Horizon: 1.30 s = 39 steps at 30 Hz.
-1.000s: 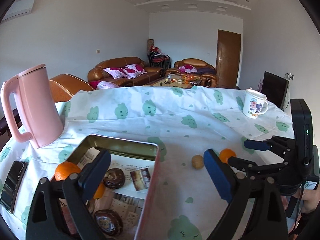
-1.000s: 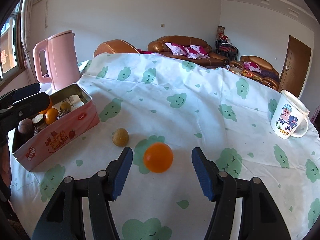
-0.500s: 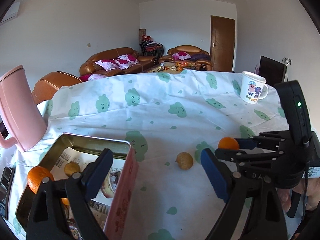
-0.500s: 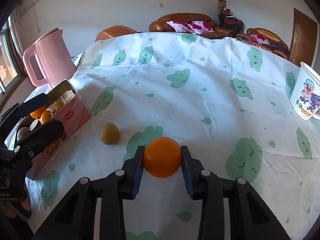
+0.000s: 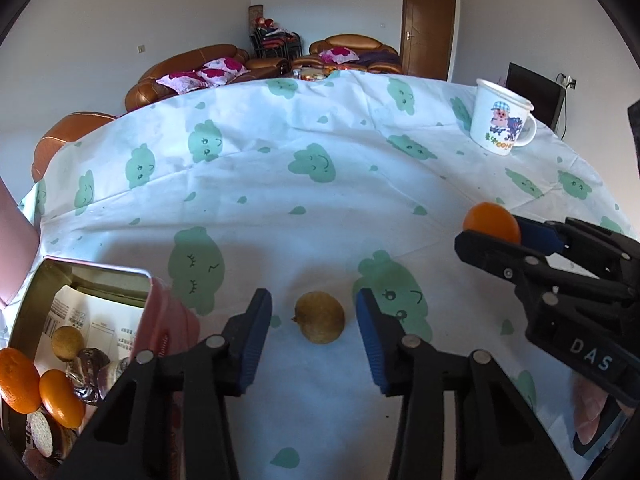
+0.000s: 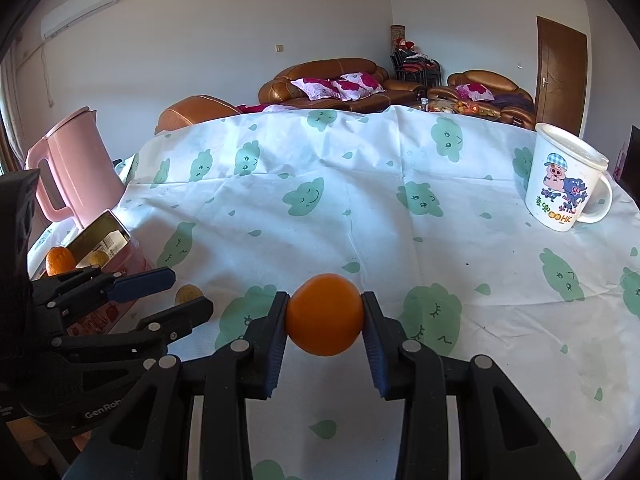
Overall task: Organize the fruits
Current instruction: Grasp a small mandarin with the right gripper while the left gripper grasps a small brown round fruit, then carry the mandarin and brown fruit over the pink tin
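The pink kettle (image 5: pixel 14 248) and open tin (image 5: pixel 60 344) are cut off at the left edge.

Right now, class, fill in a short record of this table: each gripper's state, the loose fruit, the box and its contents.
left gripper: jaws just closing around the brown fruit, pads not yet touching it
right gripper: shut on the orange
pink tin: open, at the left, holding oranges, a brown fruit and dark round items
cartoon mug: upright, far right
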Available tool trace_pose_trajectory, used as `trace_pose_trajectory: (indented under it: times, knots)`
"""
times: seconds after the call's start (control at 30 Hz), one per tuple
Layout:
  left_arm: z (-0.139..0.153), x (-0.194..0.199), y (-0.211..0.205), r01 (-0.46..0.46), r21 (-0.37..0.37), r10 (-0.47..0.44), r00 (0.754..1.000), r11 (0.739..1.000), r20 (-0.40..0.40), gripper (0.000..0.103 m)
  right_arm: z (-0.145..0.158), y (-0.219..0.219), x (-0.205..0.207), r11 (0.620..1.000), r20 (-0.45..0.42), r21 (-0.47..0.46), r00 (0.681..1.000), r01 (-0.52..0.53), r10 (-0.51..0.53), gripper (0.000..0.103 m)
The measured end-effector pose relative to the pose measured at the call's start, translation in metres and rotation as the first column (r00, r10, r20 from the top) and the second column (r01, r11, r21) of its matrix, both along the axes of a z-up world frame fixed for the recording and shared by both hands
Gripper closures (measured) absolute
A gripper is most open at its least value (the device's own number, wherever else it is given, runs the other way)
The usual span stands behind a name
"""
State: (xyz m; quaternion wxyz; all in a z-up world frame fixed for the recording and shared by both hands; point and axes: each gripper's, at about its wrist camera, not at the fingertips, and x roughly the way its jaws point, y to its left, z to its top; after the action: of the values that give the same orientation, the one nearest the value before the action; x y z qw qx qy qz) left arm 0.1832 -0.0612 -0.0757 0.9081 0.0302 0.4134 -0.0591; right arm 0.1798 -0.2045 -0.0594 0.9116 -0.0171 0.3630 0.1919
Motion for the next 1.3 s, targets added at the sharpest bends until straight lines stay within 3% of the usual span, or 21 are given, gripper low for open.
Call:
trace_pose_trajectory:
  times: [0.07, 0.1, 0.27, 0.67, 1.3]
  knots:
    - [-0.004, 0.005, -0.001, 0.005, -0.005, -0.005, 1.0, 1.0, -0.026, 0.064, 0.0, 0.001, 0.0, 1.0, 0.0, -0.007, 1.0, -0.002, 0.002, 0.065]
    - [-0.006, 0.007, -0.001, 0.007, -0.007, -0.007, 0.999, 1.0, -0.042, 0.075, 0.0, 0.001, 0.0, 1.0, 0.002, -0.009, 1.0, -0.004, 0.004, 0.065]
    - [-0.002, 0.003, 0.004, 0.005, -0.043, -0.006, 1.0, 0.999, -0.021, 0.075, 0.003, -0.001, -0.004, 1.0, 0.024, 0.007, 1.0, -0.005, 0.005, 0.065]
    - [0.02, -0.018, 0.002, -0.002, -0.009, 0.003, 0.988, 1.0, 0.152, 0.075, 0.013, -0.003, -0.017, 0.999, 0.107, 0.035, 0.994, -0.033, 0.029, 0.065]
    - [0.031, -0.036, 0.007, -0.023, -0.024, 0.029, 0.963, 0.999, 0.268, 0.075, 0.021, -0.006, -0.031, 0.997, 0.193, 0.057, 0.98, -0.05, 0.038, 0.065]
